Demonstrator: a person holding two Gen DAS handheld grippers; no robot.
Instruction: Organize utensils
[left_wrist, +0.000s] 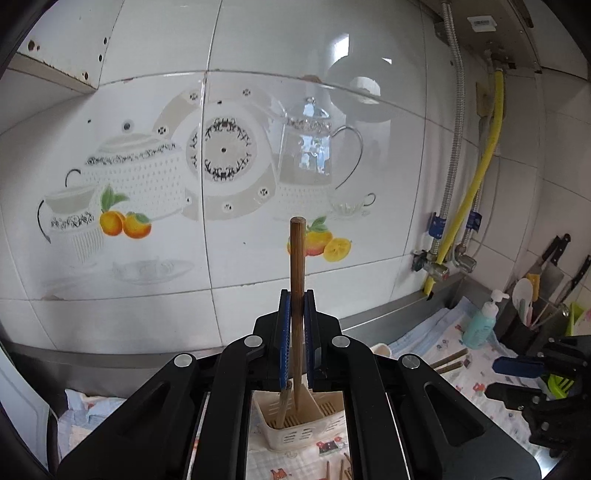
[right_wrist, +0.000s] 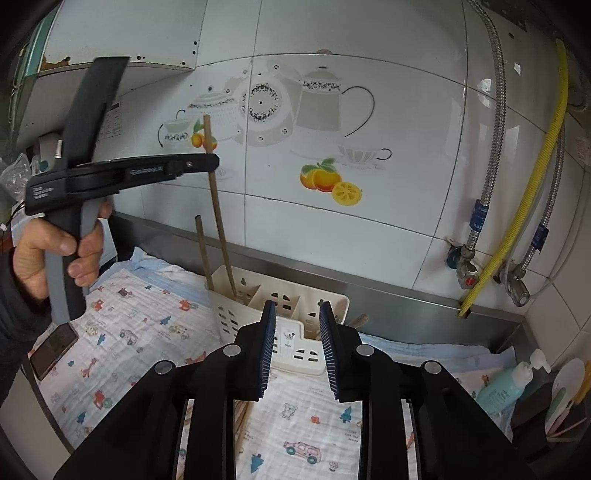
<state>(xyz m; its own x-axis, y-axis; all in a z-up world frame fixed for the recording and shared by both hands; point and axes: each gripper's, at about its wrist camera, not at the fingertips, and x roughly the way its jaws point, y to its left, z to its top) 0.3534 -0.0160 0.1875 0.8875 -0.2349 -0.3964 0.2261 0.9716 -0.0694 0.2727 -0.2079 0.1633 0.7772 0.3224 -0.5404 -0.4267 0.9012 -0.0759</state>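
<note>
My left gripper (left_wrist: 296, 295) is shut on a brown wooden chopstick (left_wrist: 296, 258) that stands nearly upright, its lower tip inside the left end of a cream slotted utensil holder (left_wrist: 295, 435). A second chopstick (left_wrist: 283, 406) leans in that same compartment. In the right wrist view a hand (right_wrist: 48, 251) holds the left gripper (right_wrist: 213, 162) above the holder (right_wrist: 255, 295), with the gripped chopstick (right_wrist: 219, 214) and the leaning one (right_wrist: 202, 247) both visible. My right gripper (right_wrist: 297, 308) is open just in front of the holder, with nothing between its fingers. Loose chopsticks (right_wrist: 243, 417) lie on the patterned cloth.
A teal pump bottle (right_wrist: 506, 384) and a dark caddy of utensils (right_wrist: 561, 398) stand at the right. A phone (right_wrist: 53, 349) lies on the cloth's left edge. A steel ledge (right_wrist: 406, 295) runs behind the holder, with valves and a yellow hose (right_wrist: 535, 173) on the tiled wall.
</note>
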